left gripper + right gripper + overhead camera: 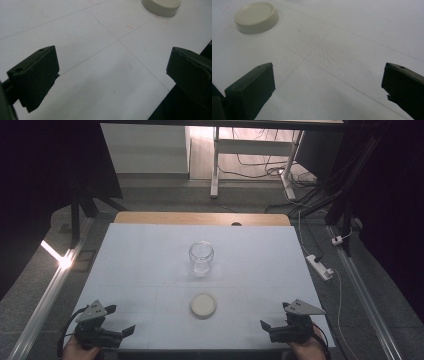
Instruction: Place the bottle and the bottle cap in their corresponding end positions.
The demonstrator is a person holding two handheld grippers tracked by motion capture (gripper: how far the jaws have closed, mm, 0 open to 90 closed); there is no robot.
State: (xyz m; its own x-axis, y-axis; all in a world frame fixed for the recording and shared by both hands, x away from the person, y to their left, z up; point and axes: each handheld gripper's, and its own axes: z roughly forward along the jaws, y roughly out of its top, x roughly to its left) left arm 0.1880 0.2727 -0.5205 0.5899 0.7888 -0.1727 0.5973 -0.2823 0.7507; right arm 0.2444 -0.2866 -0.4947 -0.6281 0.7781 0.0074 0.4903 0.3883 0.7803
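A clear glass jar [201,257] stands upright and uncapped at the middle of the white table [150,270]. A round cream lid [203,305] lies flat in front of it, apart from the jar; the lid [161,6] sits at the top right of the left gripper view and the lid [257,17] at the top left of the right gripper view. My left gripper [120,320] rests at the front left corner, open and empty [112,72]. My right gripper [275,316] rests at the front right, open and empty [328,82]. Both point inward toward the lid.
The table's wooden far edge [200,218] has a small dark hole [236,224]. A power strip [320,266] and cables lie on the floor to the right. Metal rails run along both sides, and a white desk frame [216,165] stands beyond.
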